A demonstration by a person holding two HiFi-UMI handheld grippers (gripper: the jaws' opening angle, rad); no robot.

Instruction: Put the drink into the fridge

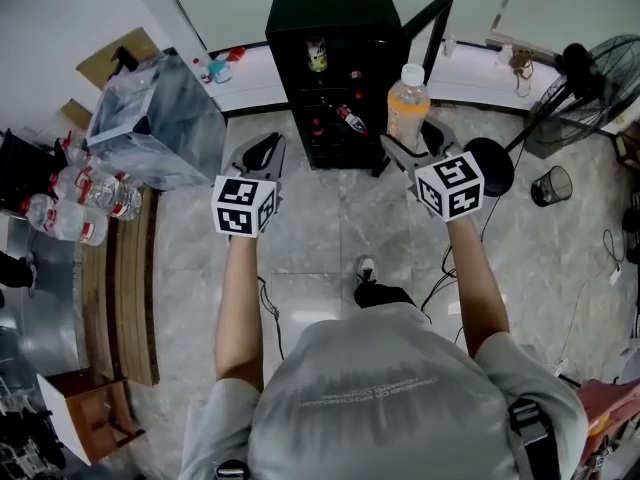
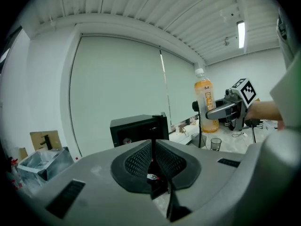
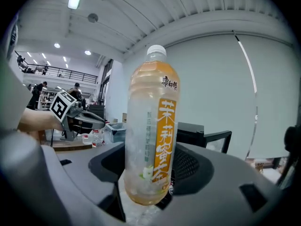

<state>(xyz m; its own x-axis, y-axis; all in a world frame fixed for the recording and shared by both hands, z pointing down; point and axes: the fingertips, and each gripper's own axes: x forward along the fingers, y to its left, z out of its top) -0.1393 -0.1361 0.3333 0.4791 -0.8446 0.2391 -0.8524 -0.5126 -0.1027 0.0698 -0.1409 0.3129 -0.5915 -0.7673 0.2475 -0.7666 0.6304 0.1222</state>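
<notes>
Grey shirt cloth (image 1: pixel 390 398) fills the near edge of the head view. Beyond it, over the glossy pale marble floor (image 1: pixel 330 228), my left gripper (image 1: pixel 260 155) hangs empty. My right gripper (image 1: pixel 410 146) holds the drink (image 1: pixel 408 103) upright before the boxy black fridge (image 1: pixel 335 28), whose door (image 1: pixel 428 20) is swung open. Left gripper view: meshed black pads (image 2: pixel 138 159) are pressed together on nothing. Right gripper view: jaws clamp the drink, a ribbed clear-plastic bottle of amber tea, white-capped, under a slatted white ceiling (image 3: pixel 188 11).

Head view — overhead, steeply down, fridge (image 1: pixel 335 68) ahead. Gripper views — low, level, near, both facing fridge; all share it.
</notes>
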